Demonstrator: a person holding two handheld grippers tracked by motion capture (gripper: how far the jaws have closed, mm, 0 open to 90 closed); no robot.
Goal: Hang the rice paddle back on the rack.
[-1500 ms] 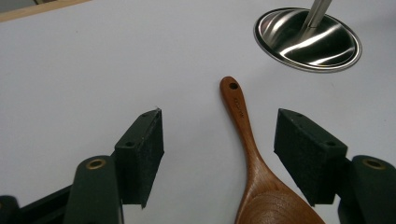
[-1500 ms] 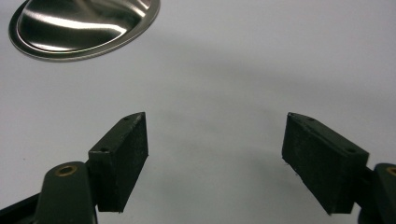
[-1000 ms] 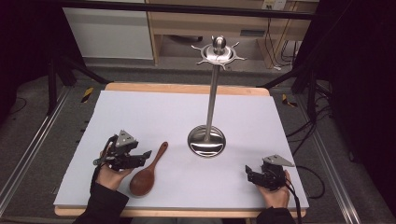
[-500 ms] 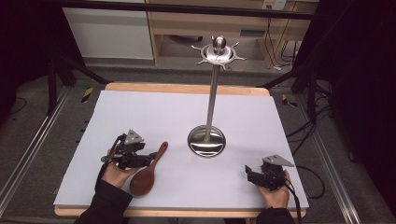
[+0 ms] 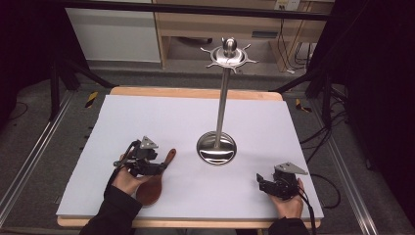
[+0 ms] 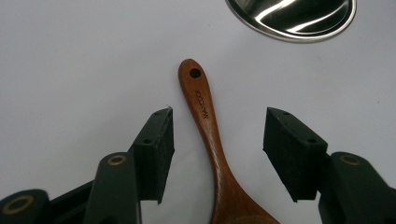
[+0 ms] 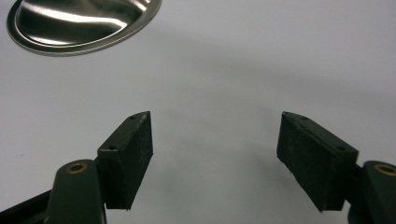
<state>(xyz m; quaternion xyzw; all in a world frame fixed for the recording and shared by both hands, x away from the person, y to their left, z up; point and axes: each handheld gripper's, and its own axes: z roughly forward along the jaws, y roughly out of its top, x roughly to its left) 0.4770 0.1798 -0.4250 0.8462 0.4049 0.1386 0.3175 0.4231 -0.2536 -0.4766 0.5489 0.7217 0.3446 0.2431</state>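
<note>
Left gripper point(image 6: 218, 140) over the wooden spoon point(image 6: 210, 140)

Its jaws have just been closing, spread either side of the handle, not touching. The spoon's bowl is cut off at the frame's bottom.

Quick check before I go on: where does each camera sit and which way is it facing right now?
High view: above the person's side, looking forward and down on the table; both forearms, left hand-held gripper, right hand-held gripper.
Left gripper view: rides the left hand-held gripper, looking down its open jaws at the wooden spoon.
Right gripper view: rides the right hand-held gripper, looking between open jaws at bare table.
Shared: all show the steel stand base.
</note>
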